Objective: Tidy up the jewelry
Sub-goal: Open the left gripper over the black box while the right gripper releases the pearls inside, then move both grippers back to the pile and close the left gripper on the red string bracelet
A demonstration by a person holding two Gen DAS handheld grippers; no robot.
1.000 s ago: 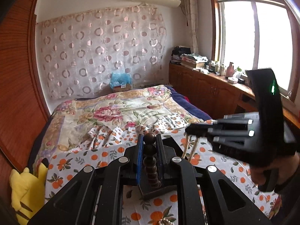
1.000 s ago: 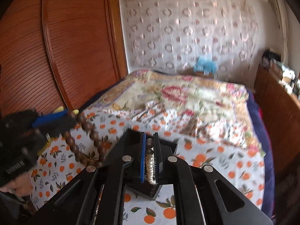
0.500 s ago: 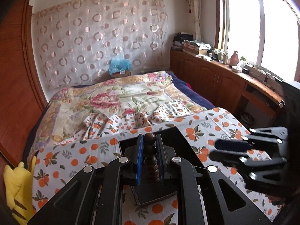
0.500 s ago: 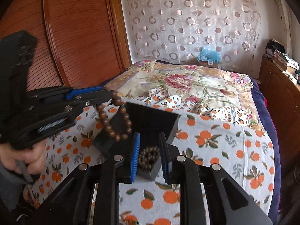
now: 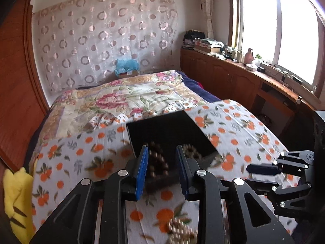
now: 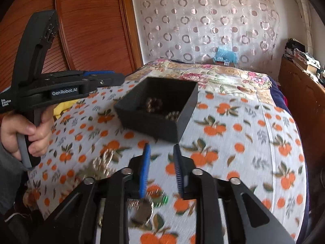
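The left gripper (image 5: 161, 162) is opening its jaws over the black box (image 6: 182, 109), and the brown bead bracelet (image 5: 157, 162) lies loose between them inside the box, so it appears released there for storage. The right gripper (image 6: 160, 162) is also opening, with nothing between its jaws, and it hovers over the orange-printed sheet (image 6: 243, 142) on the bed. More jewelry waits there: a pale bead strand (image 6: 101, 162) and a silver piece (image 6: 142, 211).
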